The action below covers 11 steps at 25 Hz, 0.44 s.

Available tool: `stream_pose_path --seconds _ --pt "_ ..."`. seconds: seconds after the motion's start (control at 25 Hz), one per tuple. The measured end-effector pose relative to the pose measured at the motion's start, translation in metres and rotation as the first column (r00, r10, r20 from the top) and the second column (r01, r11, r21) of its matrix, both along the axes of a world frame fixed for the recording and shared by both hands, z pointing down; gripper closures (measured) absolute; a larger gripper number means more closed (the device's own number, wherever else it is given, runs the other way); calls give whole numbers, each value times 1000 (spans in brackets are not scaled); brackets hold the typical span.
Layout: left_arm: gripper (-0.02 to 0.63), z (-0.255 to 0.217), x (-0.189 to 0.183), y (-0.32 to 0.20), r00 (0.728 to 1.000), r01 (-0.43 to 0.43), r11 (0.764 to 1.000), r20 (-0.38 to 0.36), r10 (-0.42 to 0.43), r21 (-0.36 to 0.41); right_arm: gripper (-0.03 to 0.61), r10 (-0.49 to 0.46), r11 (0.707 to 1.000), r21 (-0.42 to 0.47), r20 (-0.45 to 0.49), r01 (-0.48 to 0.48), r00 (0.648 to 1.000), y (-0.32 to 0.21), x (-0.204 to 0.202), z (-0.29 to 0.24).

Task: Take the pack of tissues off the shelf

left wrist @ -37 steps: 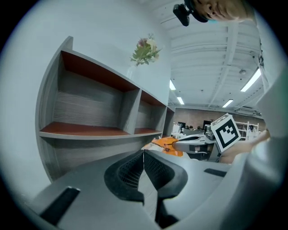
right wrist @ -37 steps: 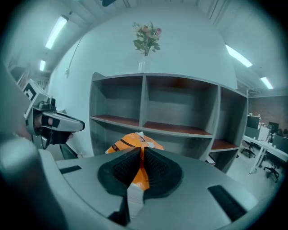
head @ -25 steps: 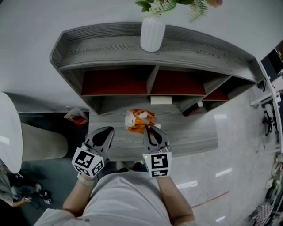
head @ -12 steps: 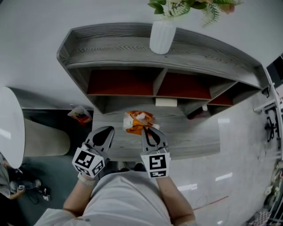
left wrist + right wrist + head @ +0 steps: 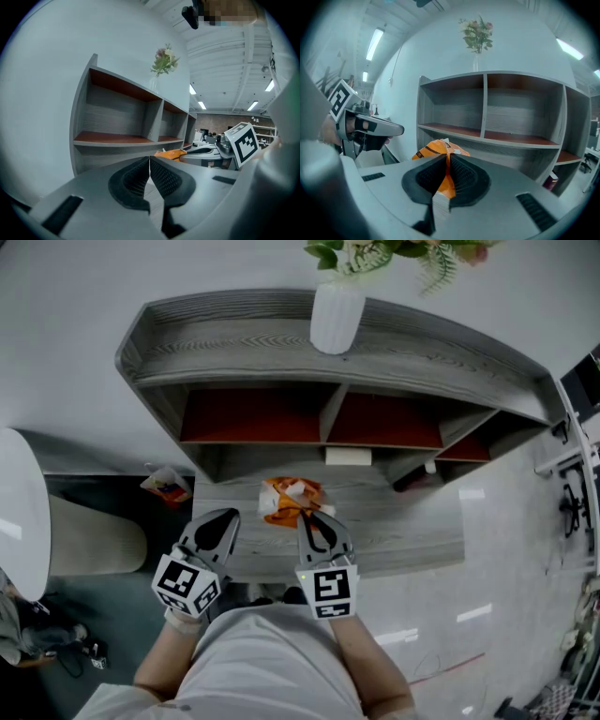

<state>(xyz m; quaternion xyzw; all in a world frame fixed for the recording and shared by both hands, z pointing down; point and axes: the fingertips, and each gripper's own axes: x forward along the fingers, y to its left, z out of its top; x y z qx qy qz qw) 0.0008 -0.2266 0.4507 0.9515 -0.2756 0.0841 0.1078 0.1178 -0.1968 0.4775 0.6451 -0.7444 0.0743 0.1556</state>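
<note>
The pack of tissues (image 5: 291, 500), orange and white, lies on the grey wooden ledge (image 5: 403, 531) below the shelf's red-backed compartments (image 5: 253, 416). My right gripper (image 5: 314, 518) is shut on the pack's near edge. In the right gripper view the orange wrapper (image 5: 436, 149) is pinched between the pads of my right gripper (image 5: 446, 161). My left gripper (image 5: 217, 526) hangs to the left of the pack, apart from it. In the left gripper view the jaws of my left gripper (image 5: 150, 161) meet with nothing between them, and the pack (image 5: 169, 153) shows beyond them.
A white vase (image 5: 336, 317) with flowers stands on the shelf's top board. A white box (image 5: 348, 457) and a dark bottle (image 5: 412, 476) sit in the low recess behind the pack. A snack packet (image 5: 165, 486) lies lower left, beside a white round table (image 5: 19, 512).
The head view has shifted slightly. Both grippers and the pack stay almost where they were, and the right gripper keeps its hold.
</note>
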Motion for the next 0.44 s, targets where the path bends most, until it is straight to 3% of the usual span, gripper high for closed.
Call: stream_pose_path --seconds 0.44 --pt "595 -2 5 5 1000 2 1000 -16 -2 -7 546 3 1000 -3 4 -3 1000 7 4 -1"
